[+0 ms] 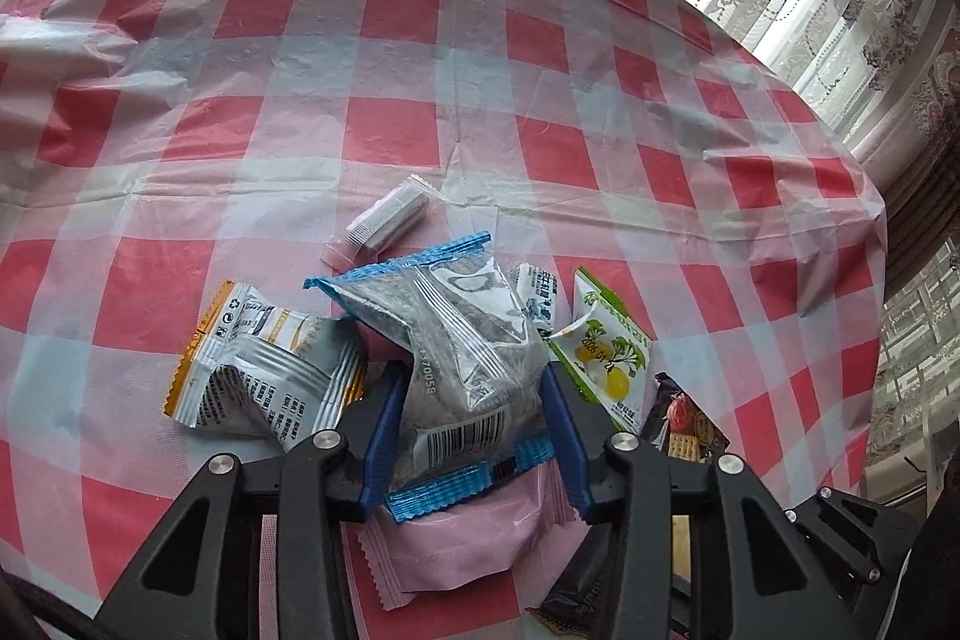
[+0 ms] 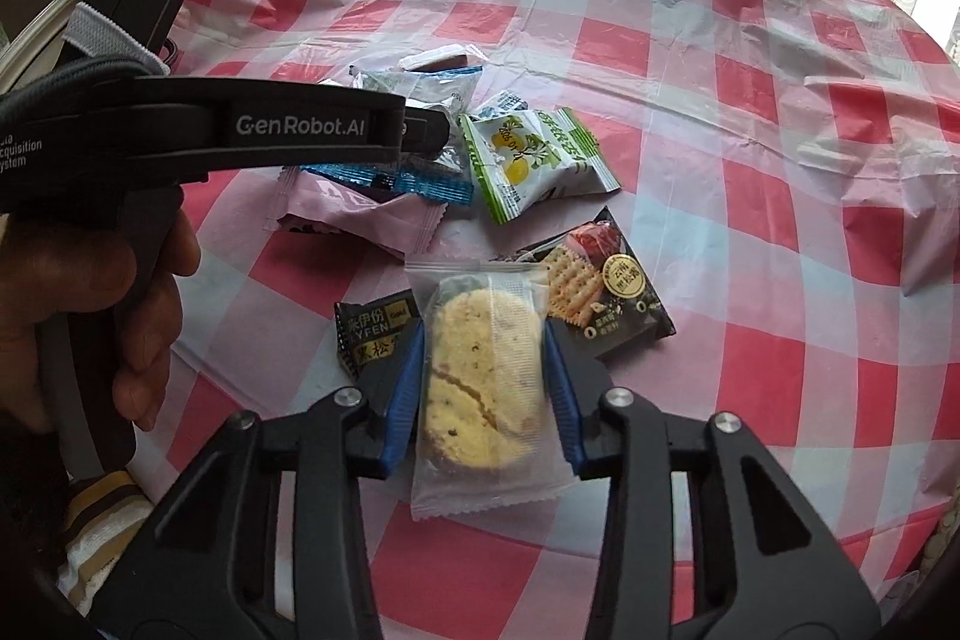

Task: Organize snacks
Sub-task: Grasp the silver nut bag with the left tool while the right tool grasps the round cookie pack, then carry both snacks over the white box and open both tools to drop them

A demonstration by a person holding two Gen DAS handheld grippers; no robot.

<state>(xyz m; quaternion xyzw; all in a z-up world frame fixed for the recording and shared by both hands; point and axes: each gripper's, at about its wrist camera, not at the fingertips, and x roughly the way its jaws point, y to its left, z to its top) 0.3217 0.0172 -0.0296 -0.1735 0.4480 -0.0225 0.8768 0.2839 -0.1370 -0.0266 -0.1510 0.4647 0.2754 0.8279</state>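
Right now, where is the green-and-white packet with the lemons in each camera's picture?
Left wrist view: green-and-white lemon packet lies right of centre, beside the blue-edged packet.
Right wrist view: it lies above centre, beyond the cookie packet.
Shared landmark: the pink packet, left of it in both.

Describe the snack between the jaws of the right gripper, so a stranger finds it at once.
On the red-checked tablecloth, look at the near edge of the snack pile. The clear packet lies between two black packs. Only it shows its contents: pale yellow, speckled round biscuits.
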